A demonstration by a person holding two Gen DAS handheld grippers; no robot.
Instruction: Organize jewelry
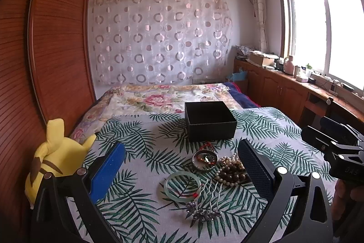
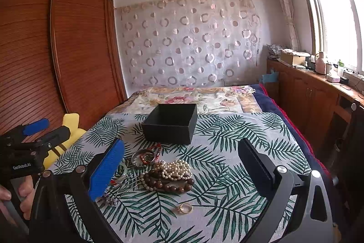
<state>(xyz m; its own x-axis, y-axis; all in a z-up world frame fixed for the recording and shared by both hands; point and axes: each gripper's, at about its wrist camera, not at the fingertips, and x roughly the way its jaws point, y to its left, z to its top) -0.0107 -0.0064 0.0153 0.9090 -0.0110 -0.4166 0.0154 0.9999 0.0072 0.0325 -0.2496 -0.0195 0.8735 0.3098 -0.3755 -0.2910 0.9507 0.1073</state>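
Bright daylight from the blown-out window (image 1: 323,33) at right, strong fisheye bending, dark corners.

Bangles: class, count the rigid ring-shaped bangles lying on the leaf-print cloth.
2. The pale green jade bangle lies nearest the left gripper; the silver metal bangle sits behind it, toward the black open box. Others may hide under the bead pile.

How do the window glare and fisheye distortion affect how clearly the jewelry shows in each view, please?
Left wrist view: the window is blown out white and the wardrobe bows, yet the jade bangle stays sharp. Right wrist view: same glare at the right edge; the gold ring is small and slightly soft.
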